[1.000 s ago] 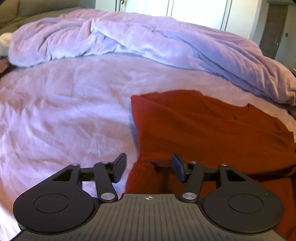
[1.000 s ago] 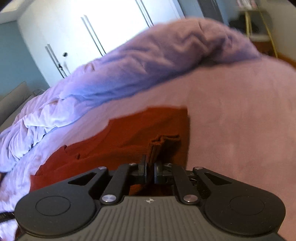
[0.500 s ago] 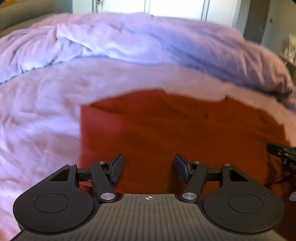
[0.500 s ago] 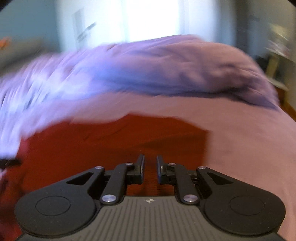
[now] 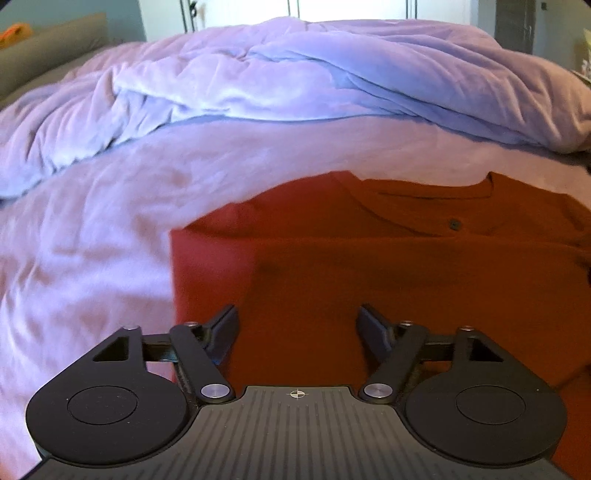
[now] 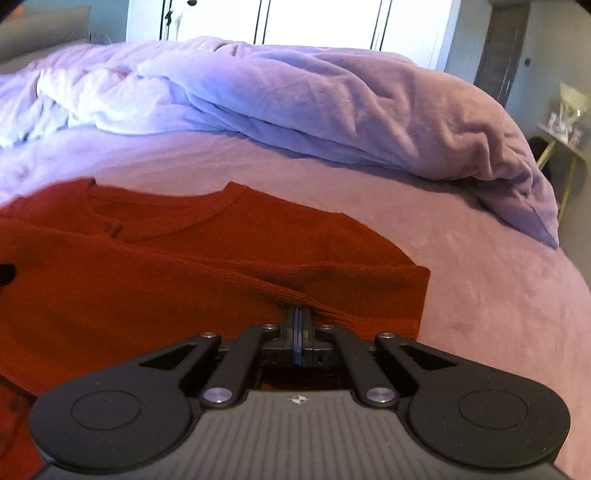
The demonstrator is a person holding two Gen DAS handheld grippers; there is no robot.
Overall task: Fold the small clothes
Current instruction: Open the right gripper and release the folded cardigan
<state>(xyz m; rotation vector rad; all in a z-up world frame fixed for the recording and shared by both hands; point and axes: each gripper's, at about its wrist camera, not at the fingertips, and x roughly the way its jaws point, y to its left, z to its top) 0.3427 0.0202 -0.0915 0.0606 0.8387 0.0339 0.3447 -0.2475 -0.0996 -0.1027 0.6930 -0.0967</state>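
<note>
A small rust-red shirt (image 5: 369, 266) lies on the lilac bed sheet (image 5: 92, 258), its sides folded in and its round neckline at the far end. My left gripper (image 5: 297, 325) is open and empty, hovering over the shirt's near left part. In the right wrist view the same shirt (image 6: 147, 280) fills the left and middle. My right gripper (image 6: 298, 317) is shut on a ridge of the shirt's fabric near its right edge.
A bunched lilac duvet (image 5: 295, 81) lies across the far side of the bed; it also shows in the right wrist view (image 6: 332, 107). White wardrobe doors (image 6: 332, 18) stand behind. A small side table (image 6: 565, 136) stands at the far right.
My right gripper opened slightly, swung round to face the neckline and shut again on the shirt's fabric. My left gripper moved right over the shirt, staying open.
</note>
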